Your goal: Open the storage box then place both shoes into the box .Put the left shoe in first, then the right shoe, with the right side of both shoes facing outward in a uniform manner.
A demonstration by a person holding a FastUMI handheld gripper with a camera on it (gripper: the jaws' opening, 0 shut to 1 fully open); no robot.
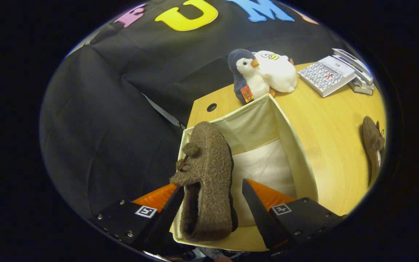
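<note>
- the bench point(326, 145) is a smooth, pale wood surface with a round cable hole near its far left corner.
- the storage box point(289, 145) is an open, cream fabric cube with soft, thin walls and a pale lining; it stands at the bench's left edge, just ahead of the fingers.
- a brown shoe point(206, 174), fuzzy and boucle-like with a small pom-pom on top, stands on its side inside the box against the left wall, its opening toward the near side.
- the hand-held gripper point(209, 207) has its fingers spread wide to either side of that shoe's heel; whether they touch it cannot be told.
- two plush toys sit just beyond the box: a grey-and-white penguin point(247, 74) and a rounded white duck point(276, 71).
- a patterned flat box point(326, 74) lies far right.
- the second brown shoe point(372, 145) lies on the bench, well right of the box.
</note>
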